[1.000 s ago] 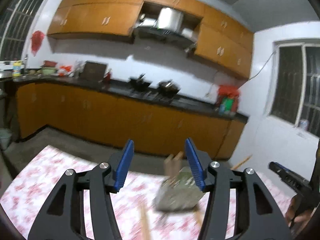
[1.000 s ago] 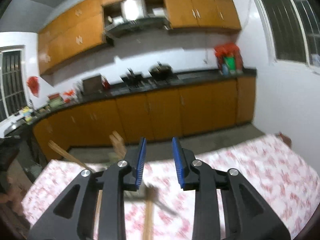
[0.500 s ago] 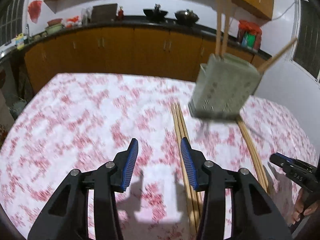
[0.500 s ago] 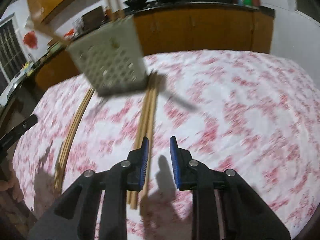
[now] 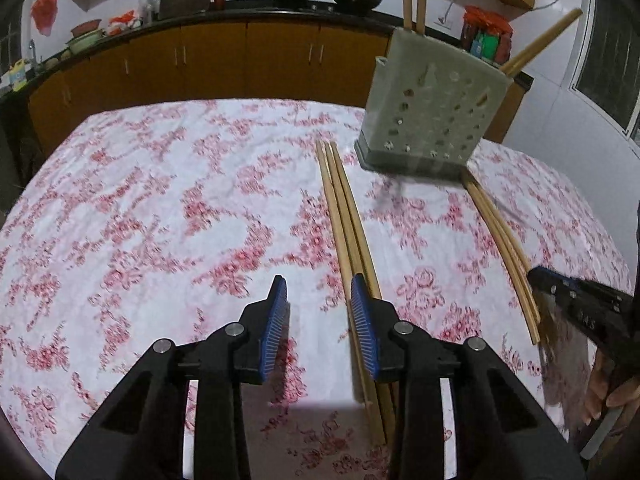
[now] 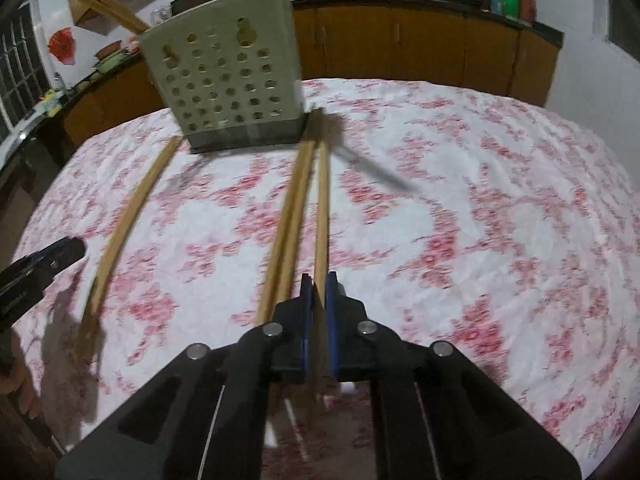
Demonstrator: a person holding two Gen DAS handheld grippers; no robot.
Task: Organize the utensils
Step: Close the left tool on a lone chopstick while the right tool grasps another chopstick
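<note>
From my left wrist, my left claw (image 5: 319, 312) hung low over the cloth (image 5: 160, 200), its jaws closing with only bare cloth between the blue pads. A bundle (image 5: 344, 216) of three chopsticks lay just beside the right-hand pad and ran under that finger, untouched by the pad faces as far as I could see. Past the bundle's far end stood the holder (image 5: 432, 108), a pale perforated box, with two chopsticks upright in it and another leaning out to the right. A second pair (image 5: 500, 248) of chopsticks lay from the holder's near right corner toward me. My right claw (image 5: 576, 300) came in from the right edge beside the near end of that pair, with fingers of my hand below it.

From my right wrist, my right claw (image 6: 314, 300) was clenched on one chopstick (image 6: 321, 208), the pads pressed to its sides near its close end. That stick ran forward over the cloth (image 6: 480, 200) toward the holder (image 6: 224, 76). Two more sticks (image 6: 290, 216) lay just left of it, touching each other. Farther left lay another pair (image 6: 132, 208), blurred. The tip of my left claw (image 6: 44, 260) showed at the left edge.
</note>
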